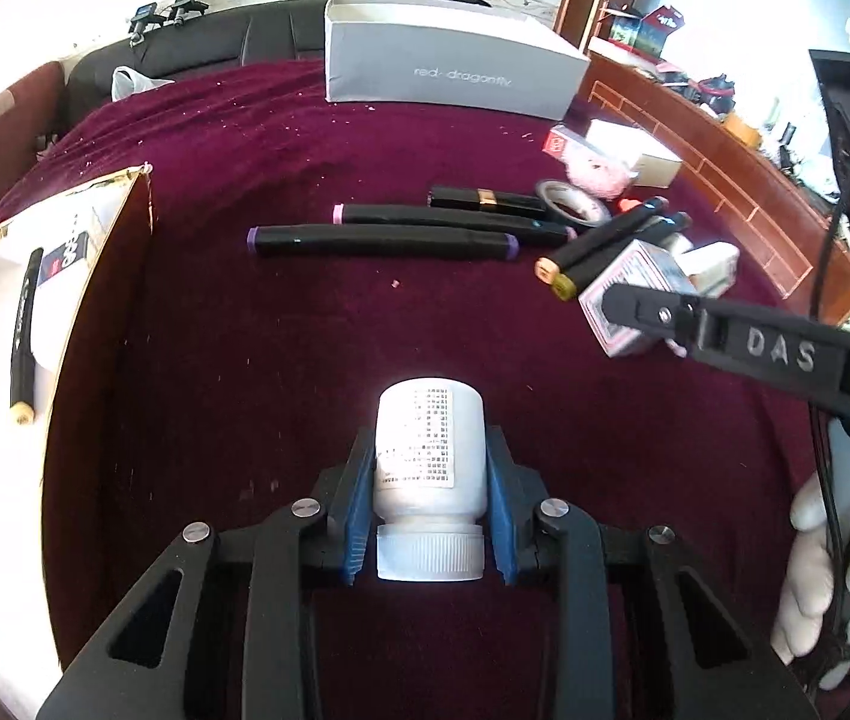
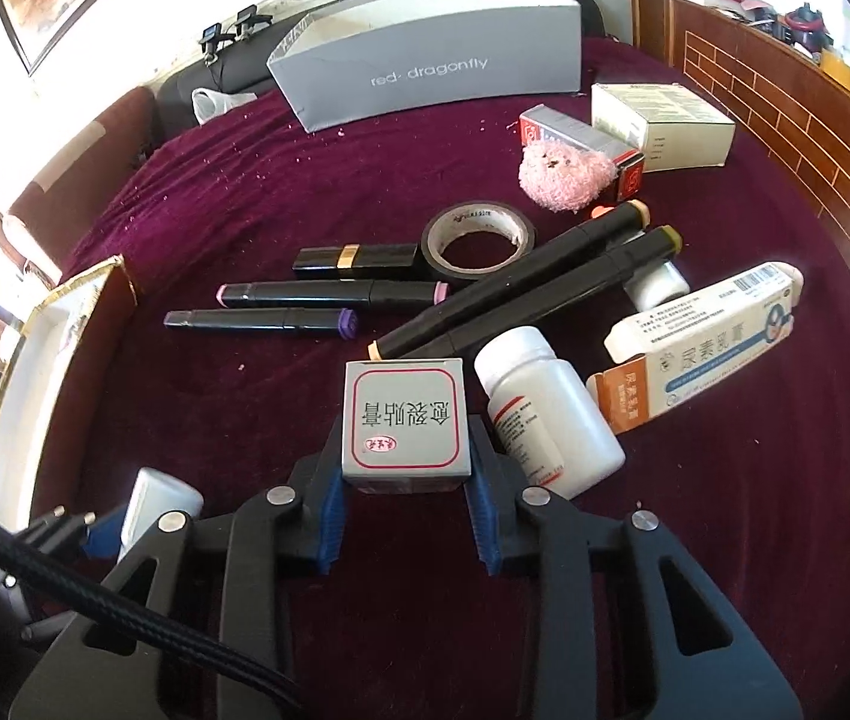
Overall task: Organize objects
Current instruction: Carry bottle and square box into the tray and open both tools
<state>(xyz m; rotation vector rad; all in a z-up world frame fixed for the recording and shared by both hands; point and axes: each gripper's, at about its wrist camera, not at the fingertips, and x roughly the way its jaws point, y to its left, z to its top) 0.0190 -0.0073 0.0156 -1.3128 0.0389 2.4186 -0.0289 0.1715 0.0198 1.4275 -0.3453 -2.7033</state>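
Readable text around the tools, not much of it

The grey box (image 2: 425, 81) far ahead of the right tool says "red- dragonfly" on its side, and the same words show from the left tool's view too. The small grey carton (image 2: 407, 426) right between the right tool's fingers has big Chinese characters inside a red rounded frame. The other tool's arm (image 1: 778, 354), off to the left tool's right, reads "DAS". The white bottle (image 1: 429, 450) label print is too fine to read.
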